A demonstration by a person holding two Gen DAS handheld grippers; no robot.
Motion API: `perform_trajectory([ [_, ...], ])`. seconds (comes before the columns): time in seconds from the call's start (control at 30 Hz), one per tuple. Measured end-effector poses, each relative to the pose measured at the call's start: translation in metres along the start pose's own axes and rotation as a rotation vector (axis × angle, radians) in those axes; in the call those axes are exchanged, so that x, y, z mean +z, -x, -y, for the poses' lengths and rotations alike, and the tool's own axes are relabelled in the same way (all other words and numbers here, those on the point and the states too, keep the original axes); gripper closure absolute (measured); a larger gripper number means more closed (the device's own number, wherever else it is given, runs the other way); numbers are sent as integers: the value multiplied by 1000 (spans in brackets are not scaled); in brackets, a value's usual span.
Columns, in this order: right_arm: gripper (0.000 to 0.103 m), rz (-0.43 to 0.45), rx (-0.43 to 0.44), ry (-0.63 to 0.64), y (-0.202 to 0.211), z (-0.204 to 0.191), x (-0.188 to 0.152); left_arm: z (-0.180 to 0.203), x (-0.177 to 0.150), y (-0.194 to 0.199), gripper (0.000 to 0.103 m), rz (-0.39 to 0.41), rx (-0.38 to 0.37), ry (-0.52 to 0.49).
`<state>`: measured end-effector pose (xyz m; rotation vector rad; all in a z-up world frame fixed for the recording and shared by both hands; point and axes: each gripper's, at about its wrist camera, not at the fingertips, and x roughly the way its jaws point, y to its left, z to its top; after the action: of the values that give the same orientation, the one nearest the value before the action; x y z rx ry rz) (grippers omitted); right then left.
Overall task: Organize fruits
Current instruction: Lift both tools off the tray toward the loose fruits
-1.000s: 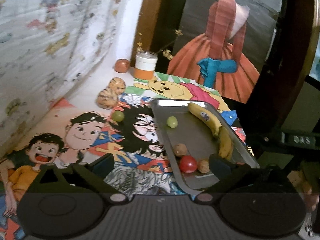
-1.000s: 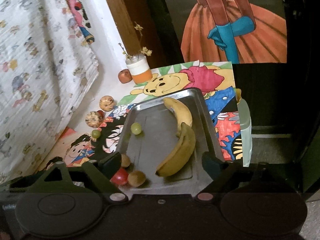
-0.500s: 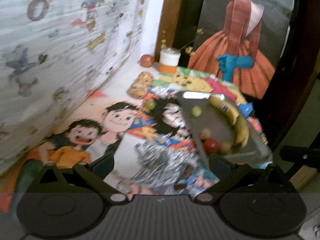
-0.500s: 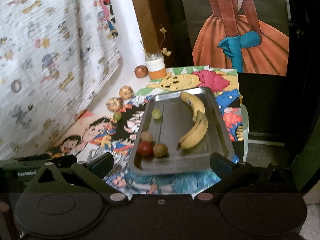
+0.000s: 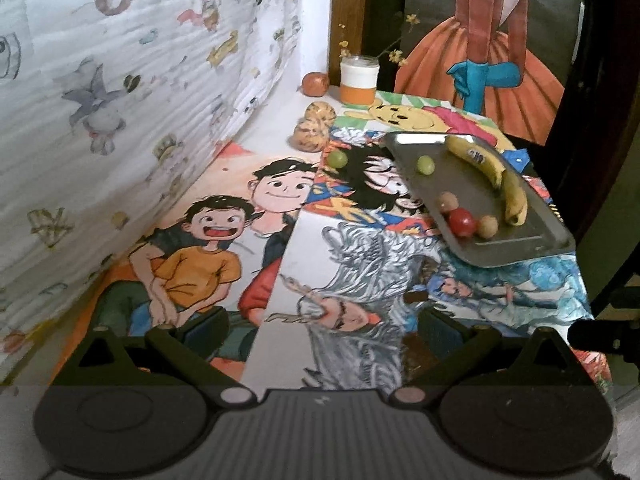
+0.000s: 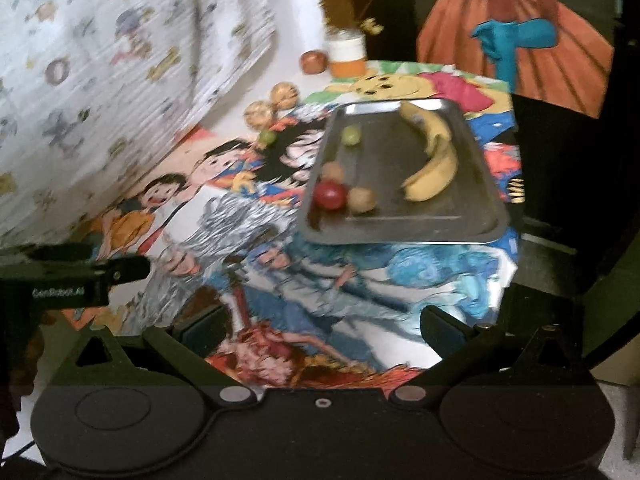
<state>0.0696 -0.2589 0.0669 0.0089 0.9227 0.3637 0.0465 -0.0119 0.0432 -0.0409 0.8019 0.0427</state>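
The right wrist view is blurred. A metal tray [image 5: 532,240] holds two bananas [image 5: 480,158], one green grape [image 5: 425,165], one red fruit [image 5: 462,222] and two tan ones. Another grape [image 5: 337,159] lies left of the tray. Both the left gripper [image 5: 320,326] and the right gripper [image 6: 320,320] are spread, empty.

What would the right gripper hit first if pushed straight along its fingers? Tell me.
Probably the bare illustrated table cover, short of the grey metal tray. The right gripper is open and empty, tilted downward; nothing stands between it and the cover, though depth is uncertain.
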Motion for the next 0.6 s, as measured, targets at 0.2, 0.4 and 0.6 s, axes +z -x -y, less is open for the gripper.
perform_trajectory([
  [0.2, 1, -57, 64, 74, -12, -12, 6, -16, 5, -3, 0, -25, 32, -1],
  [0.4, 1, -50, 48, 128, -19, -13, 31, -32, 22, -11, 0, -30, 57, 6],
  [0.6, 1, 145, 111, 299, 5, -20, 73, -42, 60, -12, 0, 30, 60, 11],
])
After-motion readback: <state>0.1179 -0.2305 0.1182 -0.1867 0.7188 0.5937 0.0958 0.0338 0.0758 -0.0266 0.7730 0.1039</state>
